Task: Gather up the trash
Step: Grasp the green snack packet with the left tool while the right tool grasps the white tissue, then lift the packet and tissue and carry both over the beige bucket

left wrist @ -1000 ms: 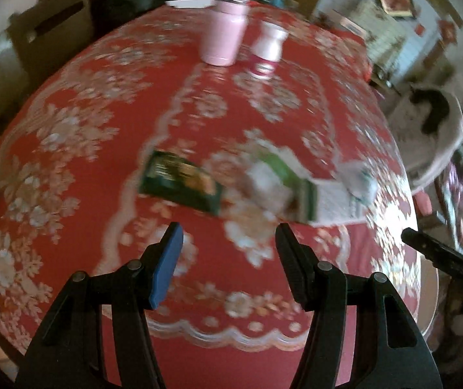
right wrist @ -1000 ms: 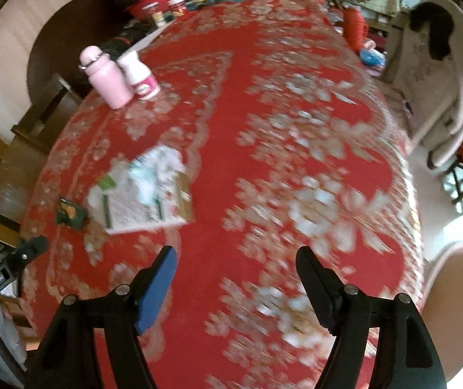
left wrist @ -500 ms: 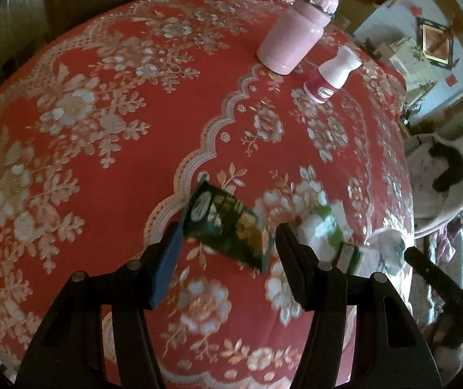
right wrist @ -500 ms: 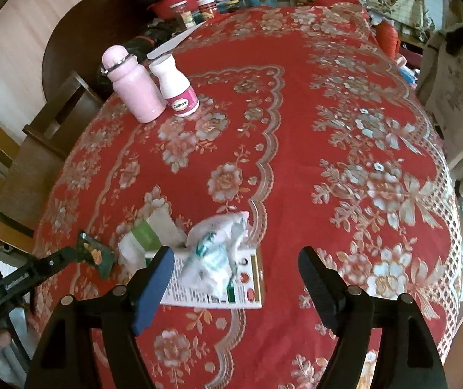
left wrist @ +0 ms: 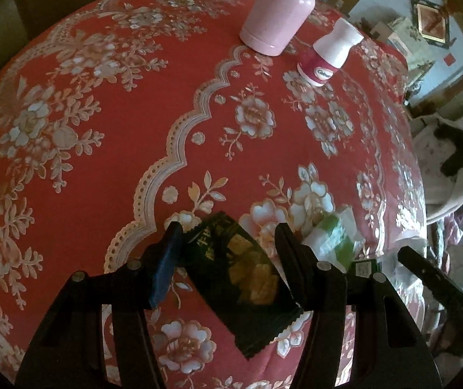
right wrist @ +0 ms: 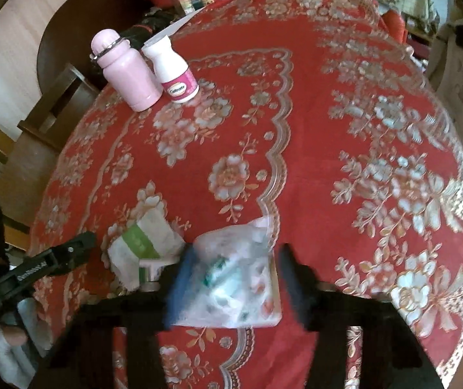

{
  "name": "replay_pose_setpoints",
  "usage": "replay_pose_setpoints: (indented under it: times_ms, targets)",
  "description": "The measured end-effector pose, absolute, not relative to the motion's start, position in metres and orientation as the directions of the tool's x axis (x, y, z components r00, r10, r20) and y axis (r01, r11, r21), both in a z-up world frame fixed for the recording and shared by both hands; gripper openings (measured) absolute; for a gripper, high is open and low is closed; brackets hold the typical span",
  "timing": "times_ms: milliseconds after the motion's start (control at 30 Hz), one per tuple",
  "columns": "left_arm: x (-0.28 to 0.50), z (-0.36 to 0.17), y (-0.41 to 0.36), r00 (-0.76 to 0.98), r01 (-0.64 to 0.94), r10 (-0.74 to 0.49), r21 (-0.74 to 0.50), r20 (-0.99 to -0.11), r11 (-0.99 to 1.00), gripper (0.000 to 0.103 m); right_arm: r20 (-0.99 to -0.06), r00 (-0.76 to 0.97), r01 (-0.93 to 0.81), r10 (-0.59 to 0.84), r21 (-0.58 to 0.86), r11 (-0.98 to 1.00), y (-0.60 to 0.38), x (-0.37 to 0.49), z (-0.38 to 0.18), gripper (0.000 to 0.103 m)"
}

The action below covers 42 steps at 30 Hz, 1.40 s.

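A worktop covered by a red cloth with pale flowers is seen from both wrist views. In the left wrist view, a dark green snack wrapper lies between the fingers of the left tongs, whose jaws have just been closing around it; the blue-padded finger meets the wrapper's upper corner and the other finger lies against its far edge, though a firm grip cannot be confirmed. Just right of these tongs a crumpled white and green packet rests on the cloth, and beyond it a finger of the other tongs is seen. Further back a pink bottle and a small white bottle with a magenta label stand side by side. In the right wrist view, the right tongs are blurred; their jaws have just been closing on a crumpled clear plastic bag lying upon a flat white printed box, with the bag between both fingers. The white and green packet lies just left of them.
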<state>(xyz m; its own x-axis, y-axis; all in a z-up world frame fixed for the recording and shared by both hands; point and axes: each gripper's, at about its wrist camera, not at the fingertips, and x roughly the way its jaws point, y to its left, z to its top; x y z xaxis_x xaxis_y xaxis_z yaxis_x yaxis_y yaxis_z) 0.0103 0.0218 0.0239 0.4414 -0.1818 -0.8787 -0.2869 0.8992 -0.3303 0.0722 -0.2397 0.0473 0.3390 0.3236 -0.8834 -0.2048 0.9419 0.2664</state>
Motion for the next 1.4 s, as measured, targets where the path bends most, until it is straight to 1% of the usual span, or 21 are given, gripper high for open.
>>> replay_pose_setpoints:
  times_ms: [33,67,167,433,767,967,1100,1267,1400]
  targets:
    - [0.009,0.024,0.022,0.438,-0.280,-0.180,-0.324,-0.881,0.904,0.027,-0.877,0.349,-0.206,0.329,0.271,0.940,-0.241,0.070,0.049,0.032]
    - [0.009,0.022,0.022,0.428,-0.279,-0.183,-0.322,-0.885,0.905,0.013,-0.869,0.359,-0.207,0.340,0.281,0.937,-0.243,0.069,0.052,0.029]
    - [0.004,0.025,0.026,0.431,-0.276,-0.209,-0.349,-0.878,0.896,0.011,-0.846,0.384,-0.219,0.370,0.306,0.926,-0.247,0.064,0.063,0.027]
    - [-0.012,0.063,0.023,0.499,-0.216,-0.278,-0.428,-0.821,0.878,0.010,-0.806,0.436,-0.235,0.400,0.327,0.915,-0.263,0.045,0.090,0.026]
    - [-0.027,0.097,-0.031,0.505,-0.068,-0.385,-0.480,-0.772,0.874,0.010,-0.810,0.456,-0.181,0.369,0.322,0.929,-0.310,0.010,0.091,0.026]
    - [-0.036,0.104,-0.047,0.482,-0.043,-0.429,-0.510,-0.764,0.859,0.010,-0.810,0.466,-0.138,0.355,0.329,0.934,-0.341,-0.010,0.090,0.026]
    - [-0.040,0.106,-0.066,0.457,-0.024,-0.482,-0.552,-0.748,0.834,0.010,-0.819,0.460,-0.108,0.343,0.332,0.937,-0.358,-0.019,0.086,0.026]
    - [-0.042,0.110,-0.097,0.444,0.020,-0.502,-0.552,-0.742,0.834,0.010,-0.820,0.473,-0.078,0.322,0.325,0.943,-0.383,-0.033,0.088,0.026]
    - [-0.045,0.111,-0.136,0.413,0.078,-0.521,-0.541,-0.747,0.837,0.010,-0.823,0.483,-0.039,0.299,0.321,0.946,-0.409,-0.046,0.088,0.026]
